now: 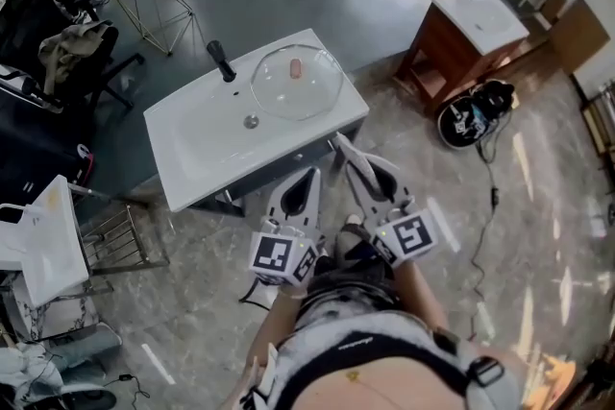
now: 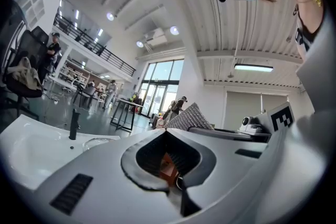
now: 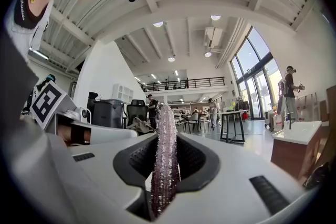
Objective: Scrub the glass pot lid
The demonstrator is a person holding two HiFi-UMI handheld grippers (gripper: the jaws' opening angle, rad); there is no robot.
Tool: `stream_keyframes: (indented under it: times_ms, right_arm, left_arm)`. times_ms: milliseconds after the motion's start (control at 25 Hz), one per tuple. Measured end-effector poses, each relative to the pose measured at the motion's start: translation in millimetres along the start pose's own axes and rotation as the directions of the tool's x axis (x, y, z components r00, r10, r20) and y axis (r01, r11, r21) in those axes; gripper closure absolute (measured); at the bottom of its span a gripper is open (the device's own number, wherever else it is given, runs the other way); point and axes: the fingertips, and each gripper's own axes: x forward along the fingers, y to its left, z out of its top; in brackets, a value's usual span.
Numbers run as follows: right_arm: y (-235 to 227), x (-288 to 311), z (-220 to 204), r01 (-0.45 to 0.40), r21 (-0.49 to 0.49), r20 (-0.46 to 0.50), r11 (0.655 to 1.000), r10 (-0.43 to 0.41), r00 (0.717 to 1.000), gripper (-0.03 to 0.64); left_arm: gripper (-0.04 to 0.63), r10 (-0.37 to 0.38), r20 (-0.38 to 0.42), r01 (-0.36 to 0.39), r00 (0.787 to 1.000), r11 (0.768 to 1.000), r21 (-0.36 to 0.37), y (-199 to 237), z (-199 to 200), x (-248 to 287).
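Both jaws of the right hand-held gripper (image 1: 344,151) pinch a glittery scrub pad (image 3: 165,155). The glass pot lid (image 1: 296,82) lies flat on the right end of the sink (image 1: 192,144), just ahead of it. The left hand-held gripper (image 1: 307,182), closed and empty, sits farther from the sink.

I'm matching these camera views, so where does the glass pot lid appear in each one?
Head view: glass pot lid lies on the white sink, right of the black faucet.
Left gripper view: low at left, its faint rim just right of that faucet.
Right gripper view: not in it.
Shared landmark: the black faucet, head and left gripper views only.
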Motion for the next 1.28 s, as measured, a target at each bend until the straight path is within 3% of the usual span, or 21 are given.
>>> stream_keyframes:
  times_ms: [560, 1280]
  right_arm:
    - [-66, 89, 8, -0.071, 0.002, 0.008, 0.997, 0.071, 0.997, 0.538]
    - [-173, 154, 5, -0.222, -0.035, -0.047, 0.974, 0.221, 0.974, 0.538]
  left_arm:
    - [0.597, 0.087, -0.014, -0.087, 0.996, 0.996, 0.008, 58, 14, 88]
    - [0.595, 0.215, 0.006, -0.216, 0.977, 0.976, 0.034, 74, 18, 213]
